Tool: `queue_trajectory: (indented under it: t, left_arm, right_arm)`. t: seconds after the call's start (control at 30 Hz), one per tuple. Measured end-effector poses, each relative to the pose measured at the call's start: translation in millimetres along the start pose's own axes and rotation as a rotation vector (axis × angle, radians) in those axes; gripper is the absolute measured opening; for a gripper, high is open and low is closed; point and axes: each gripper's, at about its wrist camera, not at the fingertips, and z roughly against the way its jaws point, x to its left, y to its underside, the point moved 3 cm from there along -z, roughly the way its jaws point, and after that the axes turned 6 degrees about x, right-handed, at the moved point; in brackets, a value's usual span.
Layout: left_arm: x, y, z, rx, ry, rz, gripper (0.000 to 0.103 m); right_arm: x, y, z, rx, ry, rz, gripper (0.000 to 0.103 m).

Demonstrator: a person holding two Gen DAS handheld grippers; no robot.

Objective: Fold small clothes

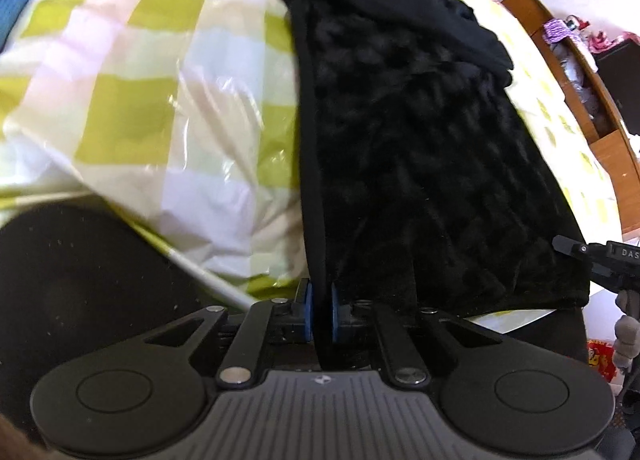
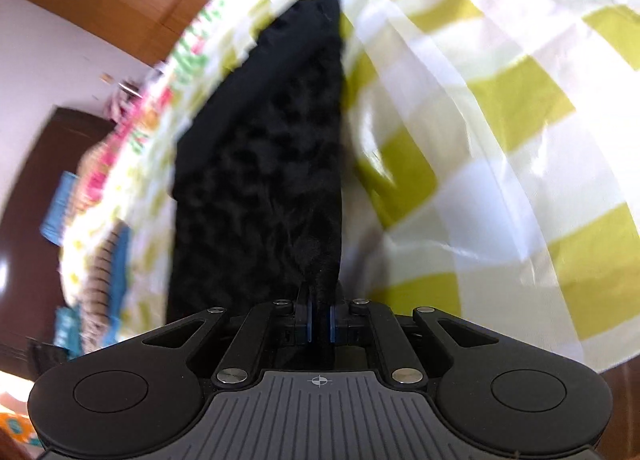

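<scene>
Fabric runs straight away from both my grippers: the black garment [image 1: 420, 147] lies as a long strip on the checked yellow-and-white cloth [image 1: 132, 107], its long axis pointing away from me toward the far end, where it narrows and looks already doubled over. My left gripper [image 1: 320, 316] is clamped on the near left corner, right on the smooth hem that forms the strip's left edge; the blue pads [image 1: 307, 314] press the cloth from both sides. My right gripper [image 2: 320, 320] is pinched narrow on the near right corner, a tuft of the fuzzy black pile squeezed between its pads. In the left wrist view the tip of the right gripper shows at the far right edge, level with the near hem, so my two hands sit side by side across the short width. Neither is nearer the far end. I judge the next move to be carrying this near edge forward along the long axis, both hands together to keep the hem square.
</scene>
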Motion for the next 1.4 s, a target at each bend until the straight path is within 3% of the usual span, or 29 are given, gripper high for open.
queue_trajectory:
  t: [0.17,0.27,0.37,0.53,0.63,0.73,0.87,0.93,0.97,1.1,1.2,1.3,1.4]
  left_arm:
    - [-1.7,-2.8,7.3,-0.003,0.046,0.002,0.023]
    - [-5.4,-2.5,11.7,-0.013,0.155,0.052,0.023]
    - [-5.1,-20.2,26.9,-0.071,0.287,0.092,0.023]
    - [-9.6,-88.0,56.3,-0.234,0.433,0.089,0.023]
    - [-6.4,-141.5,70.3,-0.349,0.445,0.063,0.02]
    - [6.9,-202.7,74.2,-0.453,0.434,0.066,0.02]
    - [25.5,-253.1,62.7,-0.494,0.386,0.076,0.02]
    - [18.4,-240.3,64.4,-0.486,0.376,-0.035,0.023]
    - [10.4,-227.3,62.5,-0.462,0.319,-0.115,0.027]
    - [-33.0,-156.3,32.5,-0.331,0.056,-0.428,0.031]
    - [-71.2,-107.0,4.2,-0.337,-0.155,-0.71,0.037]
    - [-96.2,-82.6,-17.4,-0.411,-0.254,-0.922,0.046]
    - [-103.7,-78.8,-31.5,-0.441,-0.31,-1.028,0.046]
  right_arm:
    - [-2.1,-0.2,2.8,-0.004,0.02,-0.008,0.008]
    - [0.6,-2.1,7.3,-0.009,0.009,-0.012,0.008]
    - [5.3,-2.5,11.9,-0.012,-0.077,-0.069,0.008]
    - [40.3,-38.8,30.6,-0.105,-0.217,-0.046,0.008]
    - [68.8,-86.2,29.0,-0.178,-0.291,-0.007,0.008]
    - [93.1,-147.4,11.4,-0.244,-0.312,0.023,0.008]
    - [111.5,-234.3,-38.7,-0.304,-0.325,-0.011,0.008]
    - [112.9,-262.6,-66.3,-0.303,-0.308,-0.051,0.008]
    - [113.1,-270.8,-78.0,-0.293,-0.304,-0.056,0.008]
    - [109.7,-274.4,-111.1,-0.229,-0.261,-0.039,0.008]
    - [109.2,-272.0,-116.5,-0.217,-0.24,-0.029,0.008]
    - [112.3,-272.0,-112.6,-0.22,-0.223,0.0,0.008]
    - [111.9,-266.8,-108.3,-0.211,-0.202,0.029,0.008]
